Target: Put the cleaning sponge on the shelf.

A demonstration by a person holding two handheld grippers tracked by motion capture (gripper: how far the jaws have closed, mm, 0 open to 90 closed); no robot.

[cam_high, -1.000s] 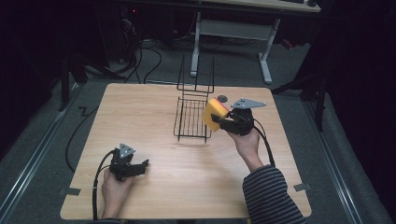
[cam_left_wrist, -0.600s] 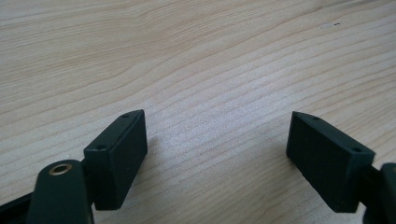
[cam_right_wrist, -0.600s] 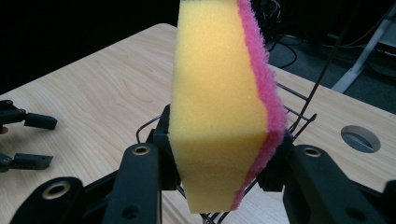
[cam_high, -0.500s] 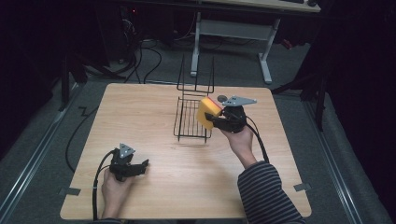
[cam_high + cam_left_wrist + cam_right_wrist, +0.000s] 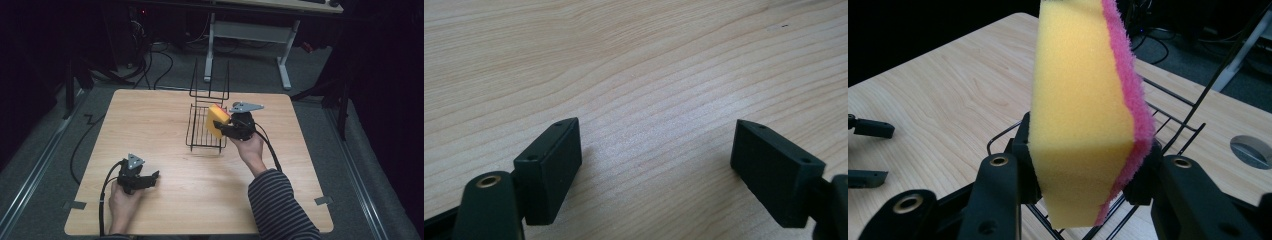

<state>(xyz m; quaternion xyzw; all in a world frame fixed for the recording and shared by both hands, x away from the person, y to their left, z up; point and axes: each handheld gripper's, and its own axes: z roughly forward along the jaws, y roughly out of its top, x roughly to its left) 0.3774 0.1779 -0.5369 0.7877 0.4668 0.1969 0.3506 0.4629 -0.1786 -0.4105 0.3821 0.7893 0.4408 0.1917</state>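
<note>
The table was light brown wood with wavy grain lines running across it. The sponge was yellow with a fuzzy pink layer on one side. The wire rack was black. The right tool was black with small gold-coloured rings on its arms, and it had a grey plate on top in the high view. The left tool was black too, with one gold-coloured ring. The sleeve had thin stripes, dark and grey. The cable was black. The floor around the table was grey.
</note>
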